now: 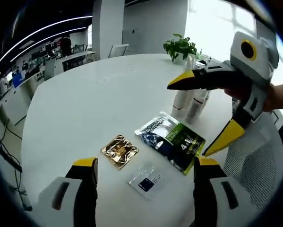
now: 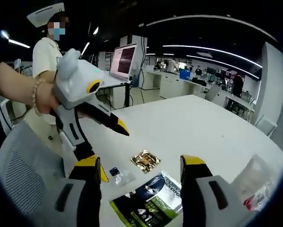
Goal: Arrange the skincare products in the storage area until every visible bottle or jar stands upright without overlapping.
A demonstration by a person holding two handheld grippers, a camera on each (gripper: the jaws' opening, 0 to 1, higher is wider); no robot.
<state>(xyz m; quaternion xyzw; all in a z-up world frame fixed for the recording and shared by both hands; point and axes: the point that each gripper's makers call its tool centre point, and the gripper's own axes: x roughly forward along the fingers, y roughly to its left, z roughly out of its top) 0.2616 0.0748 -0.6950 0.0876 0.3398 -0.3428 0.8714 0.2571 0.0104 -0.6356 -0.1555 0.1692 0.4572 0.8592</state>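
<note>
Left gripper view: the left gripper stands with its yellow-tipped jaws spread wide and nothing between them, low over the round white table. Just ahead of the jaws lies a small clear sachet with a dark blue label, flat on the tabletop. Beyond it to the left lies a square gold foil sachet; beyond it to the right, a larger flat pouch printed dark blue and green. The three packets lie apart, none overlapping. Further off on the right, two slim white bottles stand upright side by side. The right gripper, held in a hand, hangs over the bottles with jaws parted wide, clasping nothing. A green potted plant sits at the table's far edge.

Right gripper view: the right gripper is likewise spread, empty. The dark pouch lies directly between and below its jaws. The gold sachet lies just beyond, the clear sachet near the left jaw. The left gripper enters from the left, jaws parted. A clear wrapped item at far right is too blurred to identify.
</note>
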